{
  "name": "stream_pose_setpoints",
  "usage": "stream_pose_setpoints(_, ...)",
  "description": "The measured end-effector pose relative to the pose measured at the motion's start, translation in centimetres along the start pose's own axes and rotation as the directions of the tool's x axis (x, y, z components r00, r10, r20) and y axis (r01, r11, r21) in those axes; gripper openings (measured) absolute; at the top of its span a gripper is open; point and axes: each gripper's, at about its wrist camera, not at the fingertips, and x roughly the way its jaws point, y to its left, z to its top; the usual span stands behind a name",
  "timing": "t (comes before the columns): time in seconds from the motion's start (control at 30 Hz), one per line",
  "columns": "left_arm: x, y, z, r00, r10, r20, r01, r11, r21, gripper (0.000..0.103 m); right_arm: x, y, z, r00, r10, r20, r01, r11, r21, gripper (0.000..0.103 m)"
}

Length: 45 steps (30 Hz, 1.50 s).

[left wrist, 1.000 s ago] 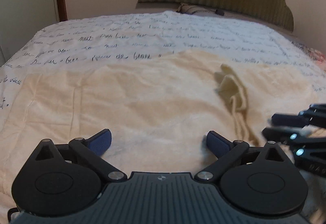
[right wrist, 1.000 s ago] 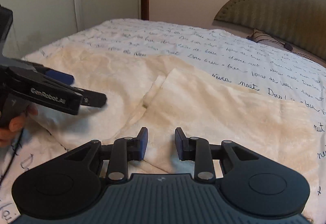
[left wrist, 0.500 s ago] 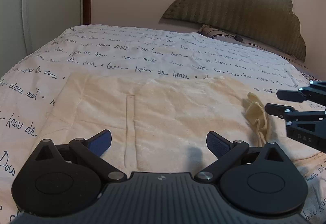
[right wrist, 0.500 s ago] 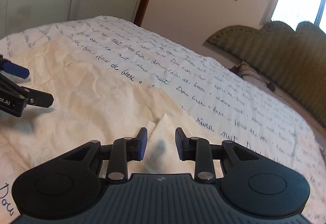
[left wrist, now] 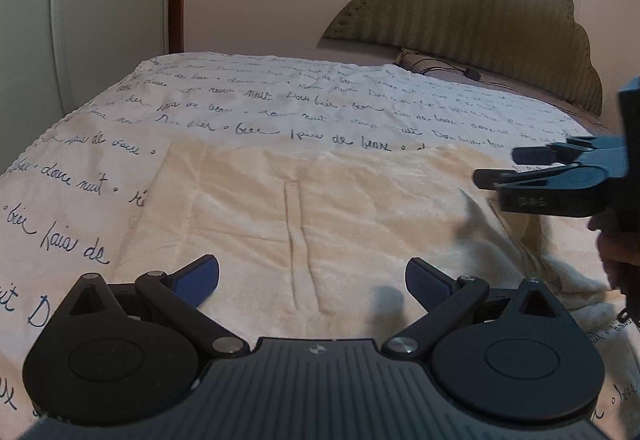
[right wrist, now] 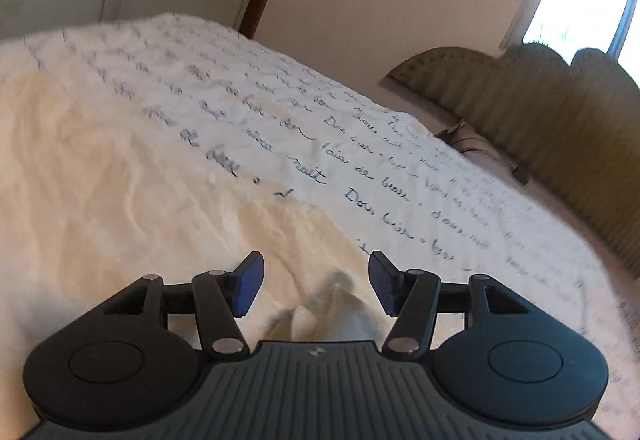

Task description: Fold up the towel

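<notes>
Here the cream towel [left wrist: 340, 208] lies flat on the bed [left wrist: 256, 100], on its script-printed cover, below the padded headboard [left wrist: 480, 20]. Left gripper [left wrist: 312, 276] jaws wide apart, empty; right gripper [right wrist: 316, 280] jaws just opening over a rumpled towel corner.

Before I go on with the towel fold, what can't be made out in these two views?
- Near edge of the towel: left wrist view, hidden behind the left hand-held gripper.
- Towel's right end: left wrist view, covered by the right hand-held gripper.
- Script on the bedspread: right wrist view, motion-blurred.
</notes>
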Motion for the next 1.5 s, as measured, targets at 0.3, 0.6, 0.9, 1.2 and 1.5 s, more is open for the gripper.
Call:
stream_pose_setpoints(0.3,-0.3,2.3,0.2,1.000,-0.004,-0.003,0.004,0.997,-0.071,0.102,-4.9,-1.4,-4.7,0.993,0.086,-0.087,-0.080,0.994,0.070,0.063)
stream_pose_setpoints(0.6,-4.2,7.0,1.6,0.988,0.114,0.105,-0.088,0.971,-0.224,0.100,-8.2,5.5,-2.8,0.983,0.163,0.089,-0.155,0.984,-0.082,0.066)
stream_pose_setpoints(0.9,-5.8,15.3,0.4,0.996,0.089,-0.019,-0.086,0.858,-0.506,0.100,-8.1,18.0,-2.5,0.935,0.340,0.100,-0.247,0.827,-0.505,0.065)
stream_pose_setpoints(1.2,-0.9,15.2,-0.2,0.957,-0.280,-0.078,0.176,0.771,-0.612,0.100,-7.4,20.7,-3.3,0.953,0.296,0.059,-0.208,0.786,-0.582,0.065)
stream_pose_setpoints(1.5,1.4,14.5,1.8,0.895,-0.443,0.056,0.371,0.670,-0.643,0.101,-6.5,20.6,-1.0,0.955,0.131,0.265,0.005,0.889,-0.458,0.091)
